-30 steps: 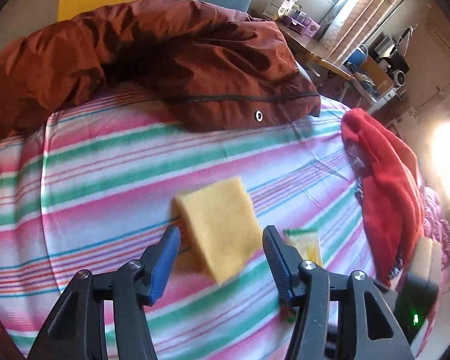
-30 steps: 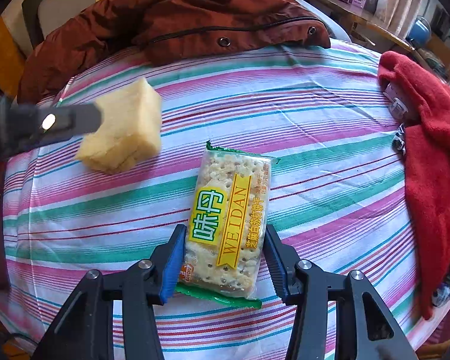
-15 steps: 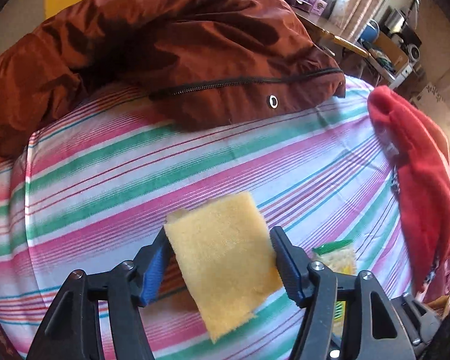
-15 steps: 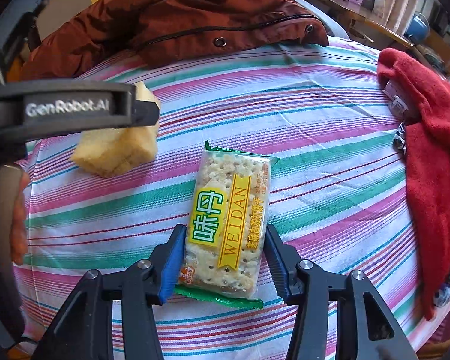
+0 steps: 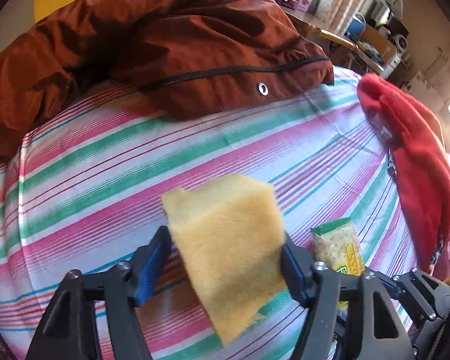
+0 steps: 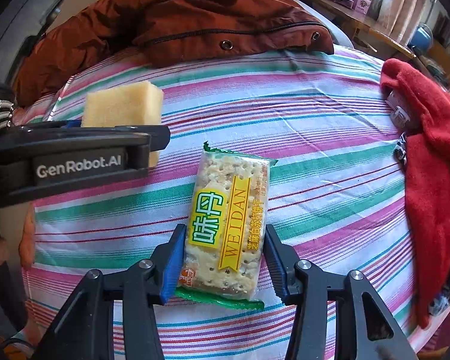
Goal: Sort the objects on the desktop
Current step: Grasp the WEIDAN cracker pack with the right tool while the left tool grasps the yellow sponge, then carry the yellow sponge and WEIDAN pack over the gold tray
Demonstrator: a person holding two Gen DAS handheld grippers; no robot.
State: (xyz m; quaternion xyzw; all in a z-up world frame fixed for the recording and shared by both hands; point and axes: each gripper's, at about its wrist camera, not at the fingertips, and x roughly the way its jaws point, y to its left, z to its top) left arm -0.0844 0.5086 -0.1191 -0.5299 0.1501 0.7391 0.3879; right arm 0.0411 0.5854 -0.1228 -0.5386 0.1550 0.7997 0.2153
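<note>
**Gripping sponge and cracker packet over striped cloth**

The left gripper [image 5: 225,238] is clamped on a yellow sponge [image 5: 234,273]. Its jaws have just been closing, with the sponge between them and both blue pads against its sides. The sponge is tilted, one corner hanging down past the pads. It sits on the near side of the brown jacket [image 5: 195,45], well apart from it.

The right gripper [image 6: 223,234] is clamped on the cracker packet [image 6: 228,210], gripping the near end with pads on both long edges. The packet is clear plastic with green ends and a yellow WEIDAN label. It looks to be lying flat on the striped cloth [image 5: 105,156], also near side of the jacket and well apart from it, long axis pointing roughly toward the jacket. In the right wrist view the sponge is left of the packet, closer to the jacket.

The jacket is piled on the far edge of the cloth. A red fleece garment [image 6: 429,156] lies to the jacket's right, apart from it.
</note>
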